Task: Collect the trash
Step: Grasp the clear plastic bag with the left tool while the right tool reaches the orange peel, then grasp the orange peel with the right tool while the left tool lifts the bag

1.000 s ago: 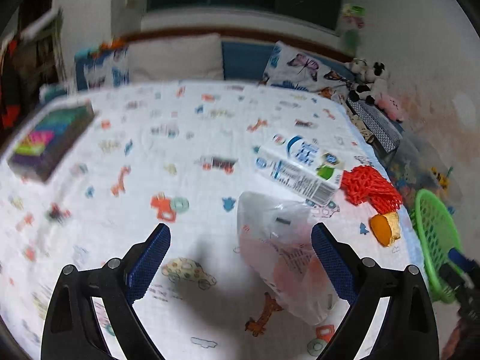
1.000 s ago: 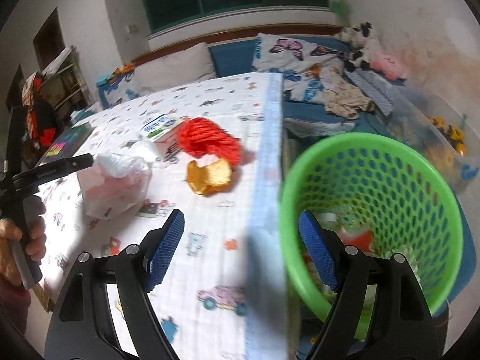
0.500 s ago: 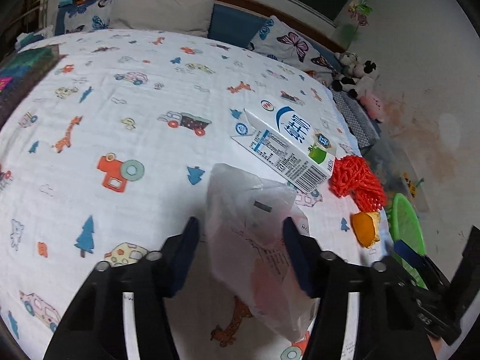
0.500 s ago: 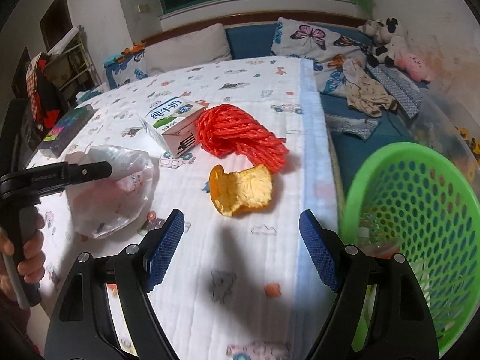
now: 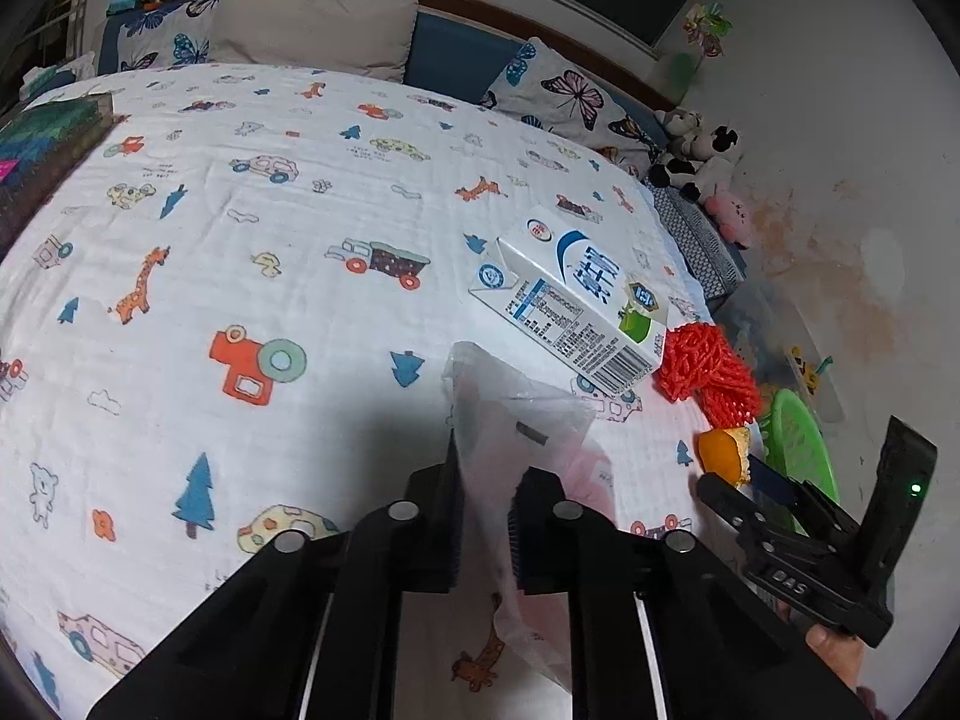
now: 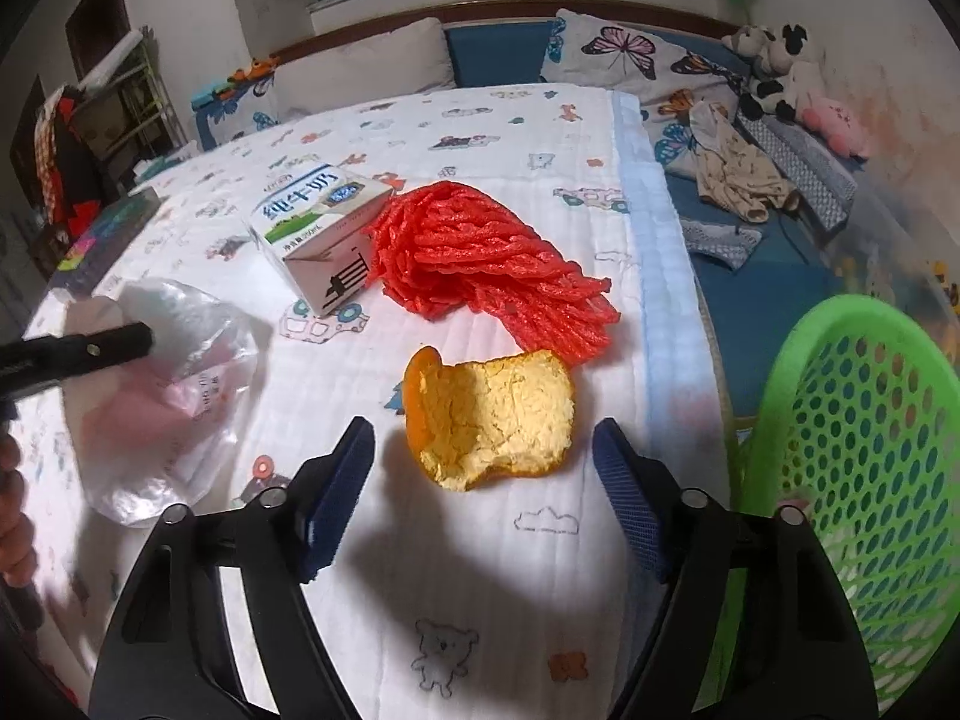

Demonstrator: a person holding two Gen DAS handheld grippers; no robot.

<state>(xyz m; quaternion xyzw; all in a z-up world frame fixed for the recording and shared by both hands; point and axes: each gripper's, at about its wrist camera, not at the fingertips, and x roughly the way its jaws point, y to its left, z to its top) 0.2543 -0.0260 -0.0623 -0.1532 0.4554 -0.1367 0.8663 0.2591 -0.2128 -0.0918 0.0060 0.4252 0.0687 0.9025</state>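
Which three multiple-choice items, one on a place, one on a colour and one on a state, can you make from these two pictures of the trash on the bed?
1. What touches the milk carton?
A. the red foam net
B. the orange peel
C. the basket

2. What colour is the basket?
A. blue
B. green
C. white

3. How are the left tongs?
A. wide open
B. out of view
C. shut on the plastic bag

Answers:
1 A, the net lies against the carton's end.
2 B, its perforated wall is green.
3 C, the pads pinch the bag's film.
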